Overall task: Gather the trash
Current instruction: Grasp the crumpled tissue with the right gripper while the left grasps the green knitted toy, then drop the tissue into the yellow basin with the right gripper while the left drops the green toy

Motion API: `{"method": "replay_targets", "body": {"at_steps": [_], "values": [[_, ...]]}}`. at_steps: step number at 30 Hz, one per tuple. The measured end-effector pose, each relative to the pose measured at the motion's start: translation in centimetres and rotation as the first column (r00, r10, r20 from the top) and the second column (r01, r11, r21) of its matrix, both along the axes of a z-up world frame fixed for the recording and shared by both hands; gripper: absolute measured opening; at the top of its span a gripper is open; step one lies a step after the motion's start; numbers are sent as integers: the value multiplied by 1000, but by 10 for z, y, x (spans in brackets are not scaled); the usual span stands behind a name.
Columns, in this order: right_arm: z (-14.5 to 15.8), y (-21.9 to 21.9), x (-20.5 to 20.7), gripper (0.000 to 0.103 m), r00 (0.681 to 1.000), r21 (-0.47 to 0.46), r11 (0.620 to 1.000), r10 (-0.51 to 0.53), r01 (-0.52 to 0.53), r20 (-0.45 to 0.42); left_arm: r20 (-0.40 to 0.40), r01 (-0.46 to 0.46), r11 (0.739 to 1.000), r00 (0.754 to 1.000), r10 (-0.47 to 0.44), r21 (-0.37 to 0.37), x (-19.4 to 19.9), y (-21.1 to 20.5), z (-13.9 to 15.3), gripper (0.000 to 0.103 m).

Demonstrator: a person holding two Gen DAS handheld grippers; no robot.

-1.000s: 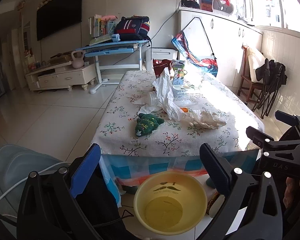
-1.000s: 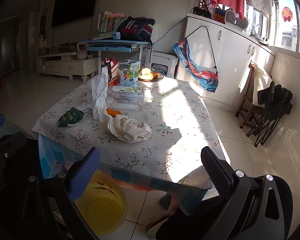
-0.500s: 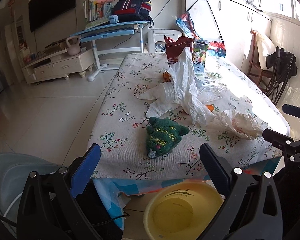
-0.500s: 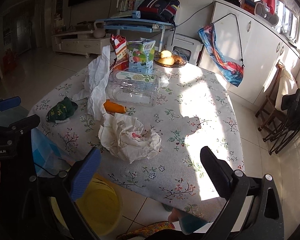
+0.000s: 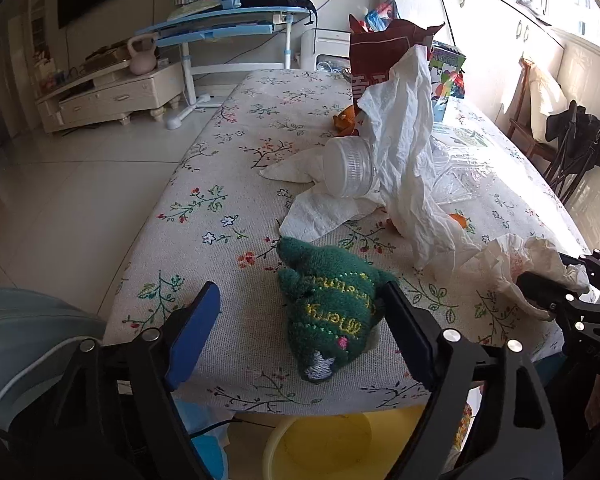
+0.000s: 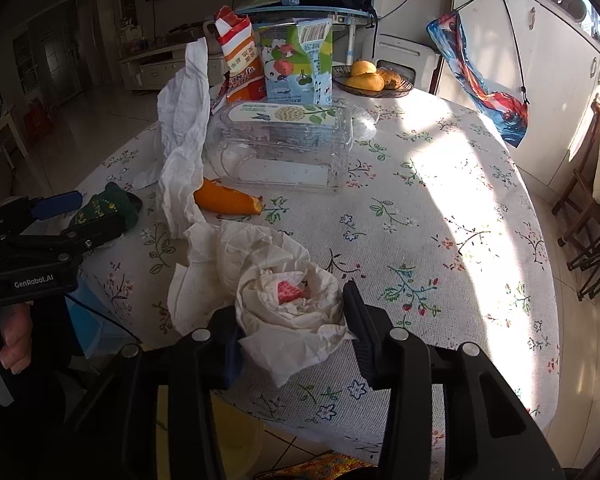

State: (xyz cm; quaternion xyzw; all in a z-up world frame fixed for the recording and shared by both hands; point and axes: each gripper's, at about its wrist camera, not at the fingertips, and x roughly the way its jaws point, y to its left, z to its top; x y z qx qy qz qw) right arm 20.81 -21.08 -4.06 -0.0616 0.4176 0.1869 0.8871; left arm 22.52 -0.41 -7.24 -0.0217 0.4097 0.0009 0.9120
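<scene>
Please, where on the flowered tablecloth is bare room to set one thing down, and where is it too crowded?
The widest free patch is the sunlit flowered tablecloth between the clear plastic box and the far-right table edge. Another lies beyond the green knitted toy, toward the table's left edge. It is crowded around the tall white tissue, the orange peel and the crumpled paper wad.

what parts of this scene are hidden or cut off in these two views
- Yellow basin: left wrist view, mostly hidden by the table edge and the left tongs.
- Crumpled paper wad: right wrist view, its near edge is covered by the right tongs, whose jaws are closing around it.
- Orange peel: left wrist view, mostly behind the white tissue.
- Green knitted toy: right wrist view, partly behind the left tongs.
</scene>
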Motion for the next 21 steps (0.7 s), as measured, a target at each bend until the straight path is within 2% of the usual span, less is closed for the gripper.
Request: {"method": "replay_targets", "body": {"at_steps": [1, 2, 3, 6, 10, 13, 17, 21], "values": [[0, -3, -3, 41, 1000, 7, 1000, -3, 3, -4, 6, 9, 1000, 1000, -9, 12, 0, -2, -1, 60], [1, -5, -3, 40, 1000, 25, 1000, -6, 6, -4, 14, 22, 1000, 1000, -22, 20, -1, -4, -1, 55], [2, -6, -3, 40, 1000, 48, 999, -11, 11, -2, 17, 35, 999, 999, -36, 10, -1, -5, -1, 40], [11, -14, -3, 40, 1000, 127, 991, -31, 31, 0, 31, 40, 998, 999, -38, -57, -6, 2, 1, 32], [18, -18, -10, 40, 999, 183, 982, -33, 34, -7, 58, 42, 995, 998, -36, -92, -16, 8, 7, 29], [22, -12, -21, 40, 1000, 201, 980, 6, -4, -12, 78, 45, 995, 996, -38, -90, -25, 10, 10, 29], [22, 10, -45, 41, 993, 172, 978, 120, -116, -13, 103, 49, 996, 994, -40, -79, -39, 10, 17, 28], [3, 41, -76, 41, 964, 110, 964, 253, -243, -82, 118, 39, 997, 993, -31, -66, -55, 15, 24, 28]]}}
